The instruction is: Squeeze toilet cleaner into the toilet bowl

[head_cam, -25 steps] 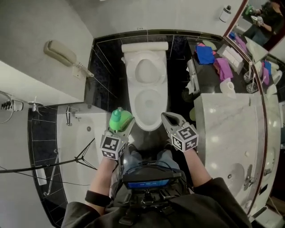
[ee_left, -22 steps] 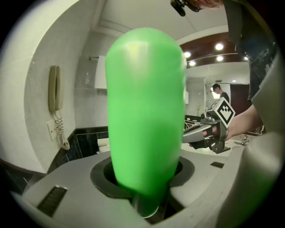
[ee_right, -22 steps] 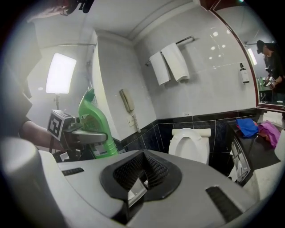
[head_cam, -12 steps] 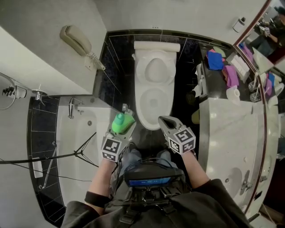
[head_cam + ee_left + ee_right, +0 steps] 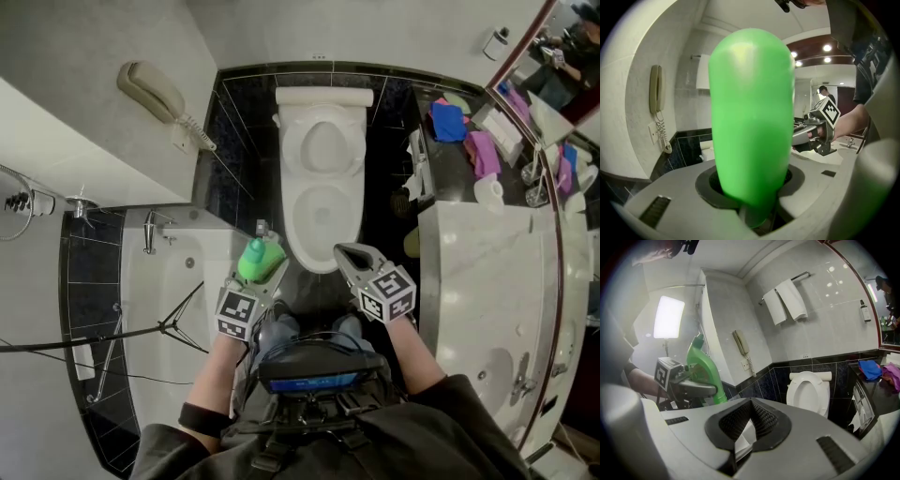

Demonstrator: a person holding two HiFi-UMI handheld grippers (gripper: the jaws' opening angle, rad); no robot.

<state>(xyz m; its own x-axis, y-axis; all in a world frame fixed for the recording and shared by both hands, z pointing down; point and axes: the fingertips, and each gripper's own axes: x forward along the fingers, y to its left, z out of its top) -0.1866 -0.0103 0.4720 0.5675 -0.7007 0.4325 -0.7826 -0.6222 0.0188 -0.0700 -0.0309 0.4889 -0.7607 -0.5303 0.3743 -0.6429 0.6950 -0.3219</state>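
Green bottle (image 5: pixel 752 117), grasped in the left gripper's (image 5: pixel 263 257) fingers, blocks that view's middle; right gripper's (image 5: pixel 750 405) fingers clenched.

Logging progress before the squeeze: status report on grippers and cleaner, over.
Left gripper shut on green cleaner bottle. Right gripper shut, empty. Toilet ahead, lid up. Nothing seen blocking the bowl.

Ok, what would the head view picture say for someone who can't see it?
Looking down from the person's head, the left gripper holds a green bottle in its jaws and the right gripper is shut, both near the front of a white toilet. A bathtub is on the left, a marble counter on the right.
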